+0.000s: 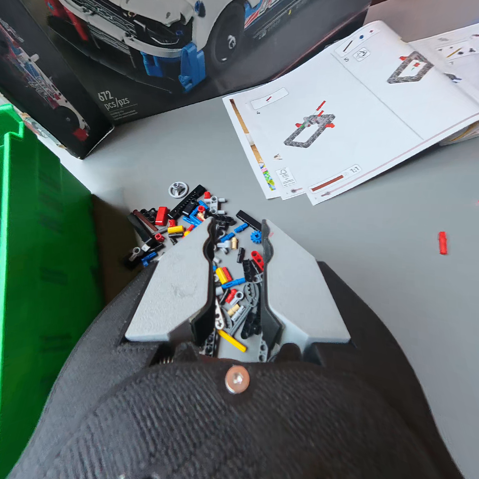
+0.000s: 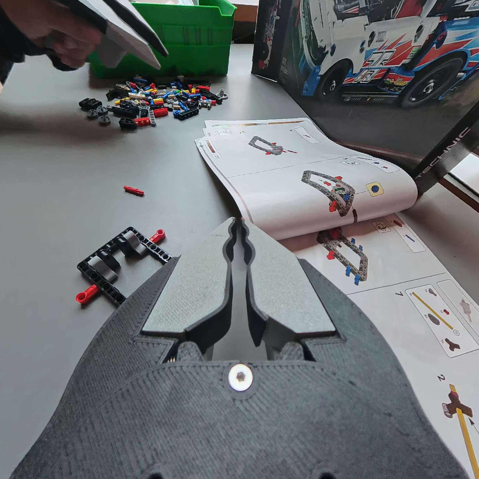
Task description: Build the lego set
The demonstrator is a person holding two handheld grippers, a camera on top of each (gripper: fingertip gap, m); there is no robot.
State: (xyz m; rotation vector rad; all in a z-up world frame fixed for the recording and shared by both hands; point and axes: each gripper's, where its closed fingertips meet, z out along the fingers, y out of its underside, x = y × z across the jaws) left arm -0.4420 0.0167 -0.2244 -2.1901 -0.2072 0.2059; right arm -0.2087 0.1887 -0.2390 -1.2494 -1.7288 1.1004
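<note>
My left gripper [image 1: 238,223] is open and empty, hovering just above a pile of small loose lego pieces [image 1: 197,223] on the grey table. The pile also shows in the right wrist view [image 2: 155,101], with the left gripper [image 2: 163,61] above it in a person's hand. My right gripper [image 2: 238,220] is shut with nothing visible between its fingers, its tips at the edge of the open instruction booklet [image 2: 298,181]. A partly built black frame with grey blocks and red axle ends [image 2: 124,261] lies just left of it. A lone red pin [image 2: 133,190] lies apart and also shows in the left wrist view [image 1: 442,242].
A green bin [image 1: 39,233] stands left of the pile and shows behind it in the right wrist view [image 2: 194,39]. The set's black box [image 1: 155,51] stands at the back and also shows in the right wrist view [image 2: 375,64]. The booklet [image 1: 350,116] lies open to the right. About 30 centimeters separates my left fingertips from my right. My right tips are roughly 15 centimeters from the lone red pin [image 2: 133,190].
</note>
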